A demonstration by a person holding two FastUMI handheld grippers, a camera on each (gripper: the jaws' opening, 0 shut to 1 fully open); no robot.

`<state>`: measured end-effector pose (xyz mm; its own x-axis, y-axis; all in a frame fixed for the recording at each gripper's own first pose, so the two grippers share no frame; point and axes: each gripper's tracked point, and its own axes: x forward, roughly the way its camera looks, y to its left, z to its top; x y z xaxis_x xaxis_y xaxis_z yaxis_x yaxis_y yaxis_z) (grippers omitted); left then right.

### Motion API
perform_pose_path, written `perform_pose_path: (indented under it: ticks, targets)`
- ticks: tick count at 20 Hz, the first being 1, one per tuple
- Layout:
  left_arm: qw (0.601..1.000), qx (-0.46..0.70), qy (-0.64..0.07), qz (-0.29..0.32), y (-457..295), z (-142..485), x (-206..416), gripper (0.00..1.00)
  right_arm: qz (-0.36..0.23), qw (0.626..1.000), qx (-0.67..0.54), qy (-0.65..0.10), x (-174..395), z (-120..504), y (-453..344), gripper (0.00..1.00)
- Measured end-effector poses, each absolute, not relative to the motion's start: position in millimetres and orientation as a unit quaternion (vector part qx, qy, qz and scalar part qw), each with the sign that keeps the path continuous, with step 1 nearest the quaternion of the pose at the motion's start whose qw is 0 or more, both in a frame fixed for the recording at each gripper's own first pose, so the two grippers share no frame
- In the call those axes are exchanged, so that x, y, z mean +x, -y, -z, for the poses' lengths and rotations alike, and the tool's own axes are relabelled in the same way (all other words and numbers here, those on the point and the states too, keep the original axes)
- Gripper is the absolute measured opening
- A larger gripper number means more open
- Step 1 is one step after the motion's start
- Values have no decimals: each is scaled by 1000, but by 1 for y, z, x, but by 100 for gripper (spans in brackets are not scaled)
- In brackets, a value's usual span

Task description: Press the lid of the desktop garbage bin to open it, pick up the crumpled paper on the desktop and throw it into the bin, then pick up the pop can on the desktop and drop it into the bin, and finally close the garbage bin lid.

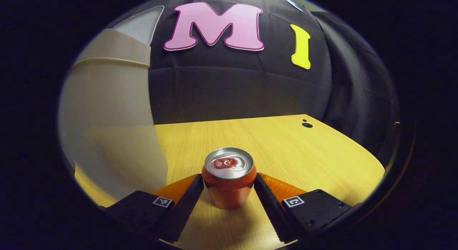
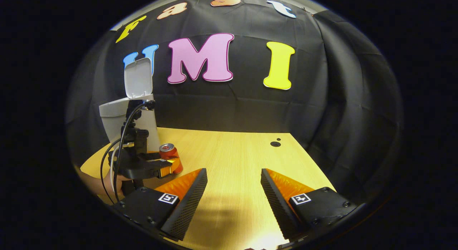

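One red pop can (image 1: 229, 178) stands upright on the wooden desktop (image 1: 286, 149), just beside the white garbage bin (image 1: 111, 128). The left gripper (image 1: 229, 187) has a finger on each side of the can, right against it. The bin lid (image 2: 138, 78) stands open. The right gripper (image 2: 233, 185) is spread wide over bare desktop, holding nothing.

Each hand-held gripper (image 2: 230, 196) has ridged wedge fingers, screwed blocks with square markers, and looping cables.
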<state>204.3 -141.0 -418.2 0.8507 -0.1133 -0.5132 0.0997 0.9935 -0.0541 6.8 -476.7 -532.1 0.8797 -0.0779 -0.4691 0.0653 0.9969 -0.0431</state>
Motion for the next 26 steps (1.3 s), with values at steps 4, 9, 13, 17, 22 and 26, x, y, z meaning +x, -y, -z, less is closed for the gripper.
perform_pose_path:
  ticks: [4,9,13,17,22,26]
  targets:
    - [961,-40,-266,66,147,418,207,90,43,969,-13,-242,8,526,482,98]
    - [966,-39,-245,74,156,366,201,89,45,970,-18,-237,7,501,474,98]
    - [977,-18,-183,106,166,271,198,89,48,974,-22,-220,5,464,469,98]
    - [983,-2,-139,116,162,180,192,88,57,979,-52,-188,13,418,476,98]
    - [993,-14,-78,85,112,84,196,87,67,985,-61,-148,23,363,469,98]
    - [997,-26,-62,38,45,50,207,87,56,987,-62,-140,18,343,442,98]
